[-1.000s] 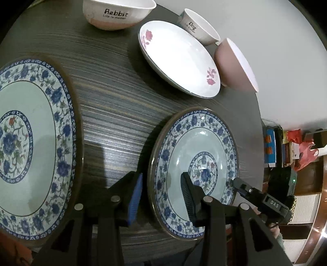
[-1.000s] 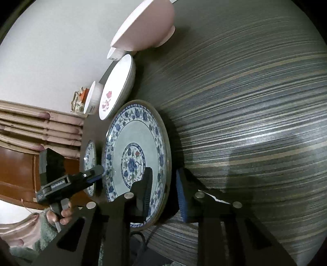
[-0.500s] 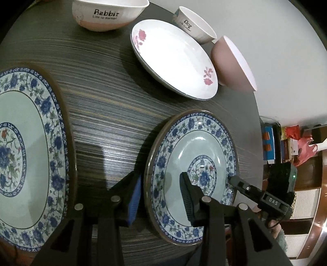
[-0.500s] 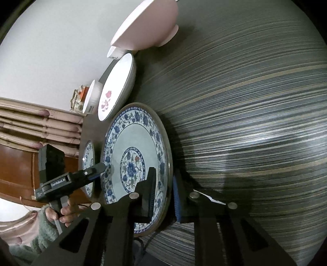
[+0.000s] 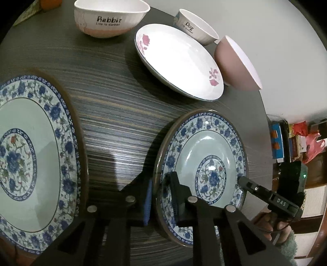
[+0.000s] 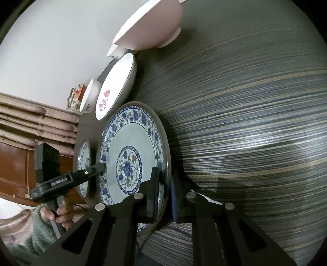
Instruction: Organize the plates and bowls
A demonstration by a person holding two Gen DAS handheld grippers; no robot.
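Note:
A small blue-flowered plate lies on the dark striped table. My left gripper straddles its near-left rim and its jaws are closing, a thin gap still showing beside the blue pad. On the opposite rim my right gripper is shut, one finger over the plate and one under it. Each gripper shows in the other's view, the right gripper and the left gripper both at the rim. A large plate of the same pattern lies to the left.
At the back stand a white rose-printed plate, a "Rabbit" bowl, a "Dog" cup and a pink bowl. The table's edge runs just right of the small plate. A person's hand in a green sleeve holds the left gripper.
Both grippers have narrowed around the small plate's rim: the right one closed onto it, the left one came in close. Neither hand shifted.

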